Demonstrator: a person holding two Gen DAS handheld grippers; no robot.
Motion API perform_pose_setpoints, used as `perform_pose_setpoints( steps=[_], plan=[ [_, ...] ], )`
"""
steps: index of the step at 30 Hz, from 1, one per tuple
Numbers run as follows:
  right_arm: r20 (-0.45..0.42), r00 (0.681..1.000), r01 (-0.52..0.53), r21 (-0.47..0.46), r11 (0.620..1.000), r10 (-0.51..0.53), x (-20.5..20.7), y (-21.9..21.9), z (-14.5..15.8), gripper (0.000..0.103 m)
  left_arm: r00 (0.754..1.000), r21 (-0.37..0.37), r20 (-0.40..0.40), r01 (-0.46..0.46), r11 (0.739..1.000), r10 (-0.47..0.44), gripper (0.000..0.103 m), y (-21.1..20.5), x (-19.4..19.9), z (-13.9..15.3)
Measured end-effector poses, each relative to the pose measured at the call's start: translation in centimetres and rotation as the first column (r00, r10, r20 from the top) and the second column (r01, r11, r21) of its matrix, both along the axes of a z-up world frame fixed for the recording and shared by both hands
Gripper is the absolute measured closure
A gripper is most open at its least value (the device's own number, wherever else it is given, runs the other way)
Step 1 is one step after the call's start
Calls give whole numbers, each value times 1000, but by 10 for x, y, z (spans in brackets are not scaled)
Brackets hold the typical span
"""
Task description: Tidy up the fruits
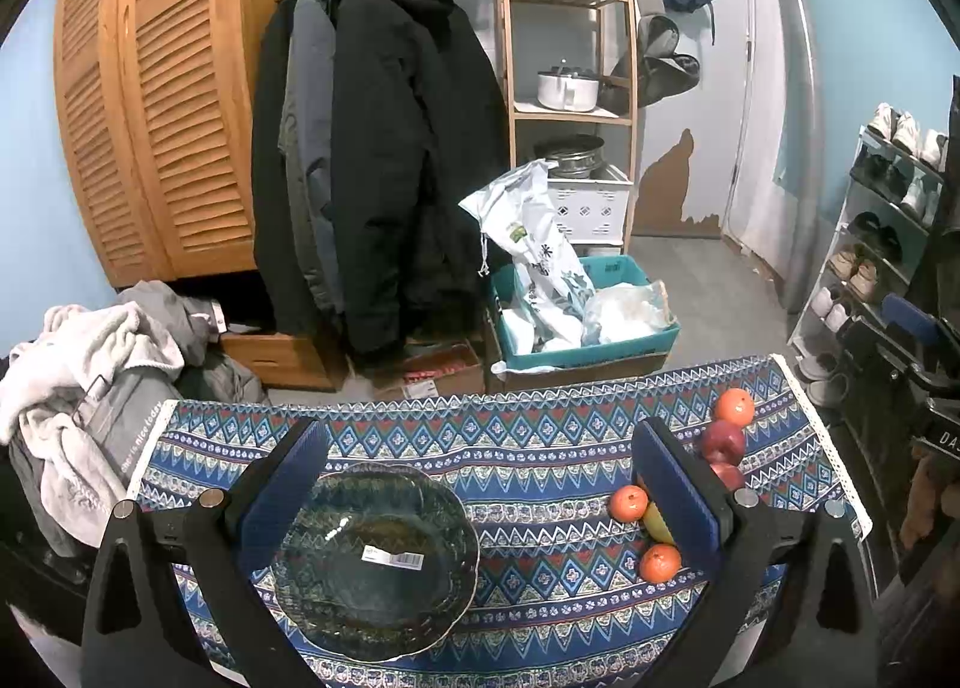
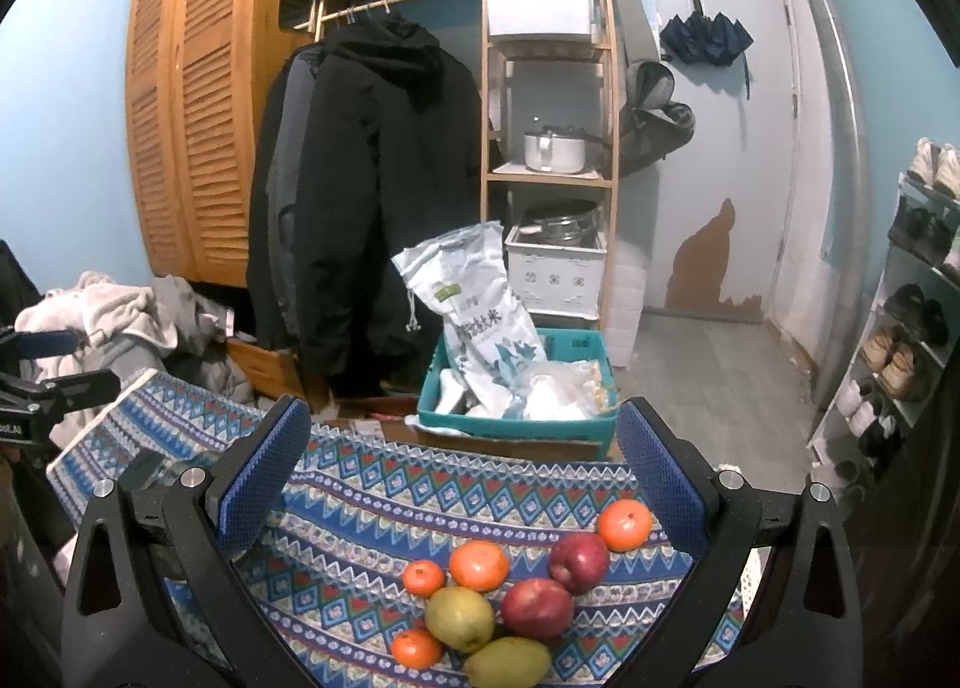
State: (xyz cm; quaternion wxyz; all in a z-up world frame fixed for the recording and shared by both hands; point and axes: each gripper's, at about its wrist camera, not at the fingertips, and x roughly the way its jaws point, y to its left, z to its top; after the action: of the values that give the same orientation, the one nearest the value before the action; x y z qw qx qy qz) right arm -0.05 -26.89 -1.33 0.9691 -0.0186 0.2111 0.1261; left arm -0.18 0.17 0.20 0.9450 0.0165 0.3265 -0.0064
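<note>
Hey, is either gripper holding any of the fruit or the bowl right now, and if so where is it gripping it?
Nothing is held. The left gripper is open above the bowl; the right gripper is open over the fruit pile.

Background clutter: wooden louvered wardrobe doors (image 1: 150, 118) at left, dark coats (image 1: 384, 148) hanging on a rail beside them. Wooden shelf unit (image 1: 570, 118) right of the coats holds a white pot (image 1: 567, 88), a metal pan (image 1: 570, 154) and a white perforated crate (image 1: 591, 208). On the floor below, a teal bin (image 1: 585, 322) with a printed white sack (image 1: 534, 244) leaning up out of it and clear plastic bags beside the sack. Pile of grey and white laundry (image 1: 90, 376) at far left. Folded umbrella (image 2: 708, 40) hangs on the pale door; shoe rack (image 1: 876, 232) stands at right. Patterned blue cloth (image 1: 540, 448) covers the bench.
</note>
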Motion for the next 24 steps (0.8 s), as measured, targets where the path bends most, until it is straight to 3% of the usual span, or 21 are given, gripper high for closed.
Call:
perform_pose_setpoints(
  steps=[24],
  plan=[
    [-5, 1000, -8, 1, 1000, 8, -1, 0, 1, 3, 1000, 2, 1, 2, 1000, -2, 1, -1, -1, 2]
  ],
)
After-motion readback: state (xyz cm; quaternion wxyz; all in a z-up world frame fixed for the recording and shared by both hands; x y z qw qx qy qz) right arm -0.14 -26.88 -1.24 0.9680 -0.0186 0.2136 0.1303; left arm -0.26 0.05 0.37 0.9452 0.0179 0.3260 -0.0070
